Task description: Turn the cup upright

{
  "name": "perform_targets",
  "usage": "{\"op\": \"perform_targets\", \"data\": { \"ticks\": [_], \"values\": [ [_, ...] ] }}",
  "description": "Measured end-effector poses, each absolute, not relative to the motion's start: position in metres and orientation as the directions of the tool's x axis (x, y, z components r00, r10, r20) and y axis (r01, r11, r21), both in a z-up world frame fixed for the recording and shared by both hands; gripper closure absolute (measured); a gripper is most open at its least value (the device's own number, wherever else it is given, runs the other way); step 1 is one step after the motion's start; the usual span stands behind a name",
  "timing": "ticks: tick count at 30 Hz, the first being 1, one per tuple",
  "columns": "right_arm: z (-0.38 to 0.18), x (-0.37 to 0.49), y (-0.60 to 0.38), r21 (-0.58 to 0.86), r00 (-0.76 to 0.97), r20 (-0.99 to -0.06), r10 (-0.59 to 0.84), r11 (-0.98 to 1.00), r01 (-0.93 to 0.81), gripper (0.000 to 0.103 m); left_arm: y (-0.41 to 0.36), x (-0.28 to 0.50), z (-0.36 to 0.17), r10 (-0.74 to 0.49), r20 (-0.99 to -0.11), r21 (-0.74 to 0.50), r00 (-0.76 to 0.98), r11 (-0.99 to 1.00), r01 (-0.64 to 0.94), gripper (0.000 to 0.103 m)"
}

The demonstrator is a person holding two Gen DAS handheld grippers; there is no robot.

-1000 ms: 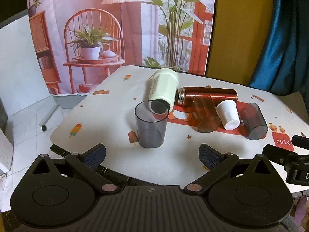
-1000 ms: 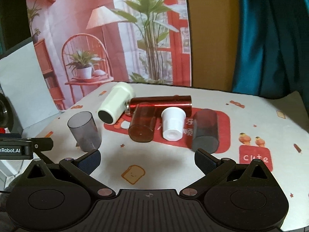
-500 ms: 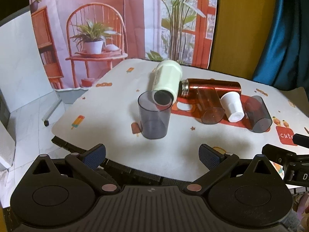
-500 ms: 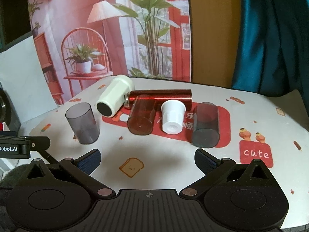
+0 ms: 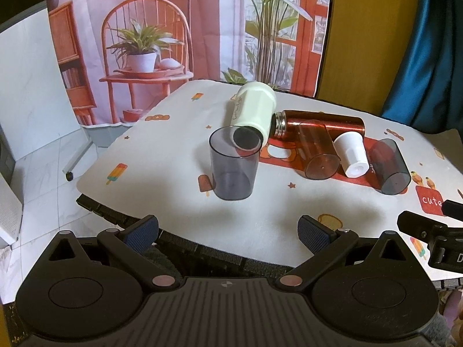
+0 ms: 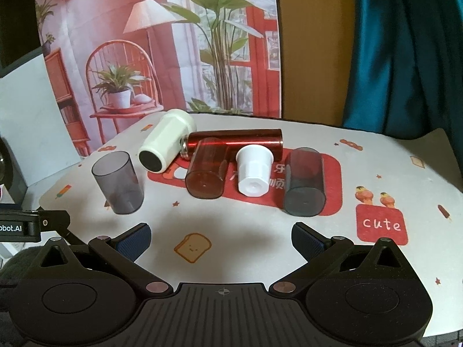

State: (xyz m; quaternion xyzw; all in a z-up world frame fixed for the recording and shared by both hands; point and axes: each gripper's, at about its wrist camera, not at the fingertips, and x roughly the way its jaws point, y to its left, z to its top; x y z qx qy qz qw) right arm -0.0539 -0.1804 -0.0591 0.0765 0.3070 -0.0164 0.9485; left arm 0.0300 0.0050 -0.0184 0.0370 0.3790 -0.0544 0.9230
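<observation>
A smoky grey cup [image 5: 233, 163] [image 6: 118, 182] stands upright near the table's left edge. Lying on their sides on the red mat are an amber cup [image 5: 319, 151] [image 6: 207, 172], a small white cup [image 5: 351, 154] [image 6: 253, 170] and a second grey cup [image 5: 389, 166] [image 6: 303, 182]. My left gripper [image 5: 228, 230] is open and empty, back from the upright cup at the table's near edge. My right gripper [image 6: 221, 238] is open and empty, in front of the lying cups.
A cream bottle [image 5: 254, 115] [image 6: 166, 143] and a red metal flask [image 5: 321, 121] [image 6: 234, 141] lie behind the cups. The table's left edge [image 5: 95, 167] drops to a tiled floor. A printed backdrop [image 6: 173, 43] and a blue curtain [image 6: 405, 52] stand behind.
Both grippers have drawn back from the table and risen a little. The cups have not moved.
</observation>
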Motion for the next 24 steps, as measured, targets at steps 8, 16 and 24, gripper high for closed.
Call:
{"op": "perform_targets", "data": {
  "ticks": [8,16,24],
  "values": [
    [-0.062,-0.055,-0.187,0.131,0.813,-0.582,-0.031,0.983,0.131,0.0,0.004,0.031,-0.019,-0.069,-0.708,0.028,0.703,0.992,0.126,0.0],
    [-0.065,-0.055,-0.191,0.133,0.805,-0.591,-0.049,0.978,0.158,0.0,0.005,0.031,-0.02,-0.068,-0.71,0.027,0.701,0.992,0.124,0.0],
    [-0.066,-0.054,-0.191,0.134,0.803,-0.595,-0.047,0.979,0.157,0.0,0.005,0.031,-0.022,-0.067,-0.712,0.025,0.698,0.992,0.122,0.0]
  ]
}}
